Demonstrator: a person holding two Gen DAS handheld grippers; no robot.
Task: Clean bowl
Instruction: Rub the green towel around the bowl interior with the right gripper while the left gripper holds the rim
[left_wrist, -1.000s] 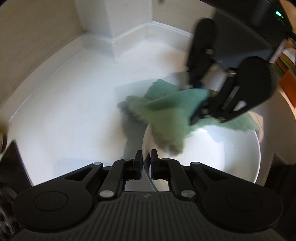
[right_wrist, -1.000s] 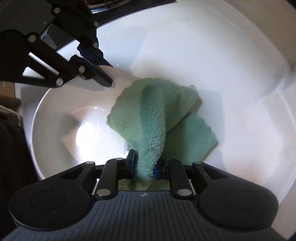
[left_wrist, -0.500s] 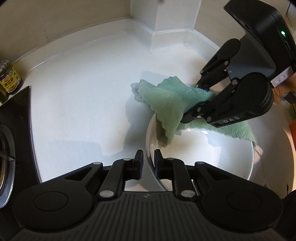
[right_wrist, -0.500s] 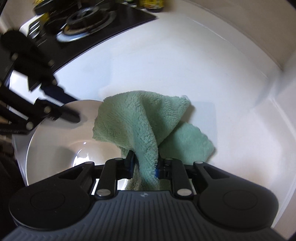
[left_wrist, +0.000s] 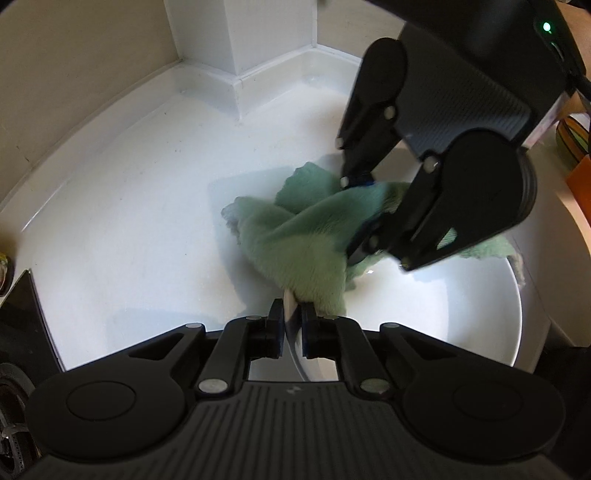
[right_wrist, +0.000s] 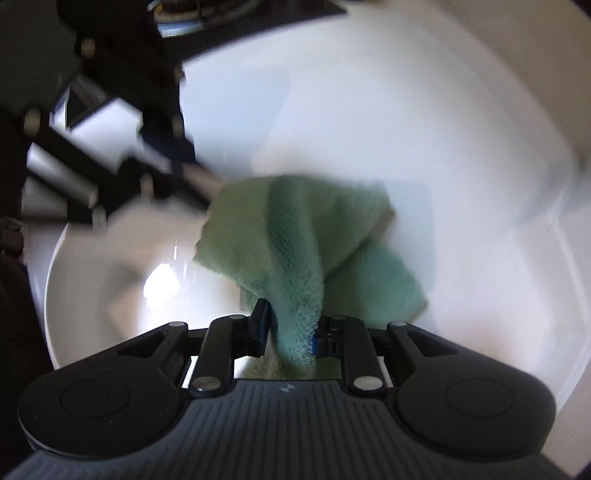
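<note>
On white counter (left_wrist: 122, 229), tiled corner (left_wrist: 240, 55) behind.

I see the white bowl (left_wrist: 461, 314), round, shallow and glossy, sitting upright on the white counter (left_wrist: 129, 221) not far from its back corner, with a bright glare spot on its inner floor. Its near rim is pinched edge-on between the fingers of my left gripper (left_wrist: 293, 325). A fluffy green cloth (left_wrist: 306, 236) is bunched in folds, draped over the bowl's far rim, partly lying inside the bowl and partly spilling onto the counter. My right gripper (right_wrist: 290, 332) is clamped on a gathered fold of that cloth.
</note>
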